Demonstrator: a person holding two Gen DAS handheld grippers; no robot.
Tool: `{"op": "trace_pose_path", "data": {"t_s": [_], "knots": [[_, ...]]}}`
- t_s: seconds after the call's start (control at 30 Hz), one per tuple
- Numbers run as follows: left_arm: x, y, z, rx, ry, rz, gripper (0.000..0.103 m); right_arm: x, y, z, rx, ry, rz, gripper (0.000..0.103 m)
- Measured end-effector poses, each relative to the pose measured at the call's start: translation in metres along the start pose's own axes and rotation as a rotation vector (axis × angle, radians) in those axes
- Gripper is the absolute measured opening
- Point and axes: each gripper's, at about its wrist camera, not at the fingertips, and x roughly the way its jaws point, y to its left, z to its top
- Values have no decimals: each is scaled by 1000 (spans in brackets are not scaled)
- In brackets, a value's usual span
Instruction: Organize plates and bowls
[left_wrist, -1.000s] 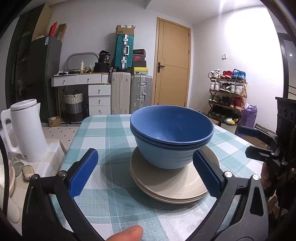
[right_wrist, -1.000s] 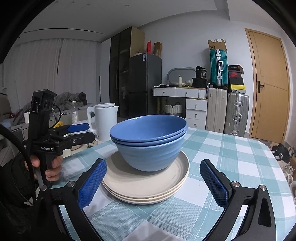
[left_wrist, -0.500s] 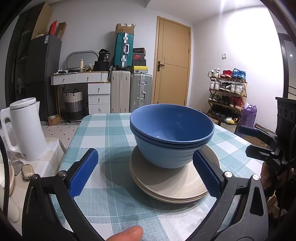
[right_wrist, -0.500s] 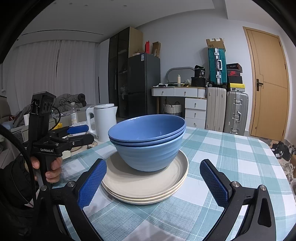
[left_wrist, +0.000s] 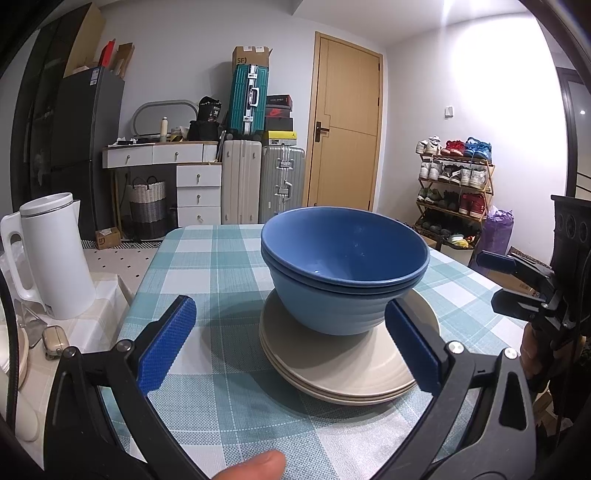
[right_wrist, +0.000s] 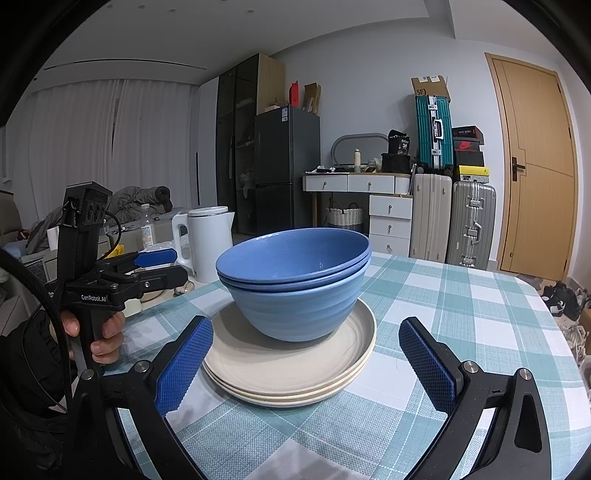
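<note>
Bowls (left_wrist: 345, 269), two blue ones nested, sit on a stack of beige plates (left_wrist: 347, 365) on the checked tablecloth (left_wrist: 221, 387), largest thing in view, which covers the table. From the left wrist camera the stack lies at about 1 o'clock of the left gripper (left_wrist: 291, 343), whose blue pads are spread wide and touch nothing. From the right wrist camera the stack sits at 12 o'clock of the right gripper (right_wrist: 306, 365), likewise wide apart and empty. A white kettle (left_wrist: 51, 254) stands off the table at 9 o'clock in the left view.
</note>
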Motion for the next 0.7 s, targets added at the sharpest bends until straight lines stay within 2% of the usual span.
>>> {"op": "trace_pose_path", "data": {"t_s": [0.7], "knots": [[0, 0, 1, -1, -1, 1, 102, -1, 0, -1, 4, 0, -7, 103]]}}
